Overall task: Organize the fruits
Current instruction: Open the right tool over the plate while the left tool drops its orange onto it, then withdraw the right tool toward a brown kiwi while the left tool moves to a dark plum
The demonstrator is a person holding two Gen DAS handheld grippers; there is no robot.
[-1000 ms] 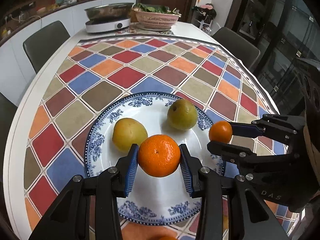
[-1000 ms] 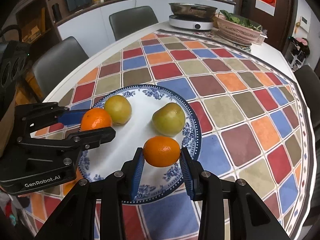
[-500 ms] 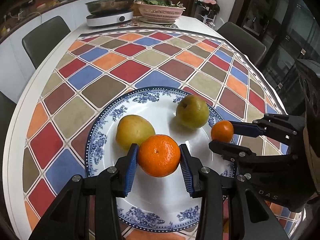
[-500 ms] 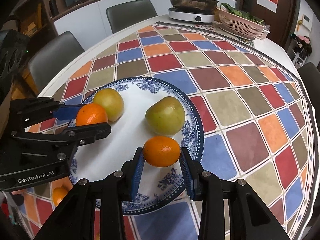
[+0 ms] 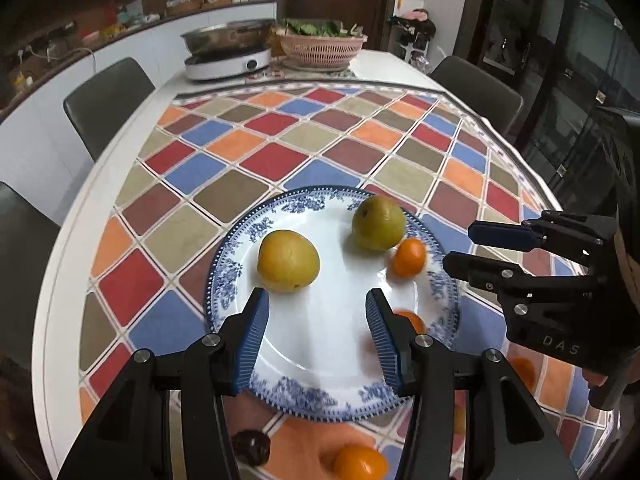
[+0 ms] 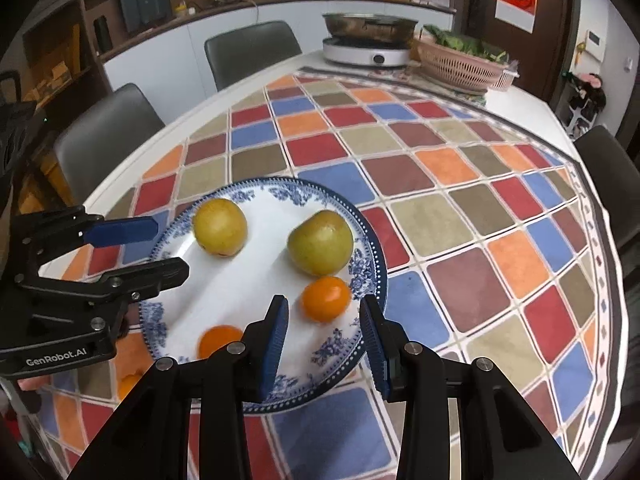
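**Left wrist and right wrist views: fruit on the plate, both of my grippers empty**

Item 1. My left gripper (image 5: 316, 332): jaws spread wide, nothing between them, held over the near part of the plate (image 5: 320, 384). It shows from the side in the right wrist view (image 6: 160, 248), at the plate's left edge.

Item 2. My right gripper (image 6: 324, 340): jaws apart, nothing gripped, over the near right rim of the plate (image 6: 344, 364). Seen from the left wrist view (image 5: 460, 248) it sits just off the plate's right edge.

Item 3. Yellow pear (image 5: 288, 261): on the plate, just ahead of my left gripper's left fingertip.

Item 4. Green pear (image 5: 378, 222): on the plate's far right side.

Item 5. Small orange (image 6: 326, 299): on the plate, touching or nearly touching the green pear (image 6: 320, 242), just ahead of the gap in my right gripper.

Item 6. Second orange (image 6: 220, 340): on the plate's near side, blurred, partly hidden behind my right gripper's left finger; in the left wrist view it shows behind my left gripper's right finger (image 5: 412, 320).

Item 7. Loose orange (image 5: 360, 462): on the chequered worktop (image 5: 280, 160), off the plate, below my left gripper.

Item 8. Far end of worktop: induction cooker with steel pan (image 5: 226, 54), pink basket of greens (image 5: 320, 46).
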